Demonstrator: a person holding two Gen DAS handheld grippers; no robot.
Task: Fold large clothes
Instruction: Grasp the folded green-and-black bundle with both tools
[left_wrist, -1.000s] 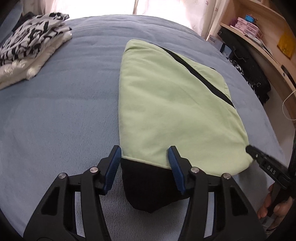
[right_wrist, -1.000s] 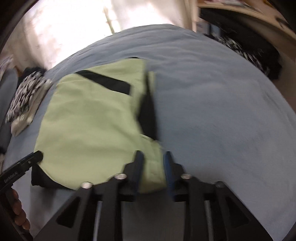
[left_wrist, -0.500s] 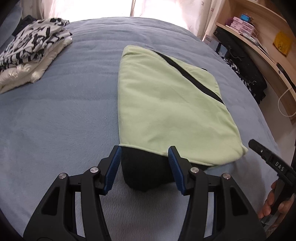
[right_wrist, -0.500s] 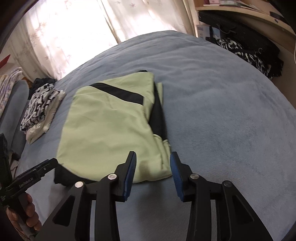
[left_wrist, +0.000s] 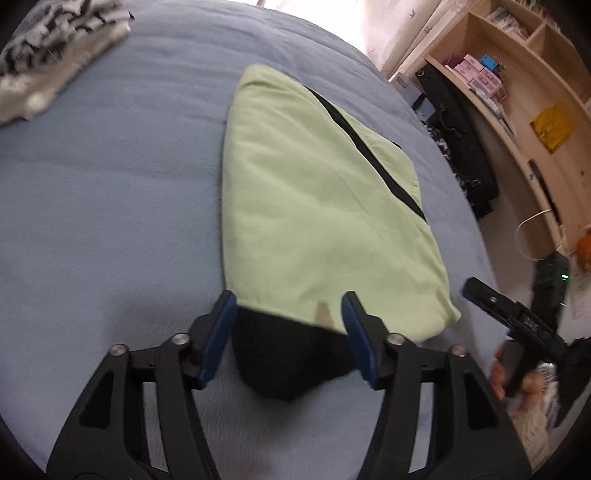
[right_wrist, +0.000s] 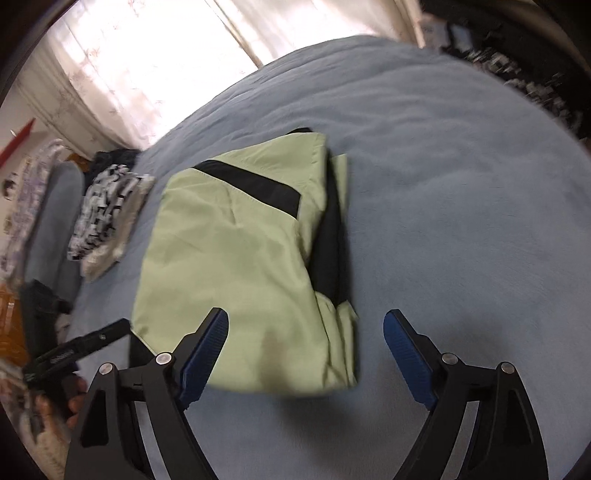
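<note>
1. The left claw (left_wrist: 288, 339) stands open over the near end of the folded green garment (left_wrist: 317, 206); its jaws have just been opening, with the garment's black part lying below and between them, not pinched.
2. The right claw (right_wrist: 304, 354) is spread wide and empty; its jaws have just been opening. A second ago they were nearly shut at the garment's near corner; now that corner lies free on the bed (right_wrist: 461, 206) between the blue pads (right_wrist: 406, 354), untouched.
3. The garment (right_wrist: 236, 266) lies folded flat mid-bed, a black stripe crossing its far part.
4. Only the right wrist view shows the garment's layered black-and-green edge at 1 o'clock and the curtained window at 11 o'clock. Only the left wrist view shows the wooden shelves (left_wrist: 524, 92) at 2 o'clock.
5. A stack of patterned clothes (right_wrist: 107, 206) sits near the bed's edge at 10 o'clock, well apart from the garment. Bare blanket spreads from 1 to 4 o'clock of the right claw.
</note>
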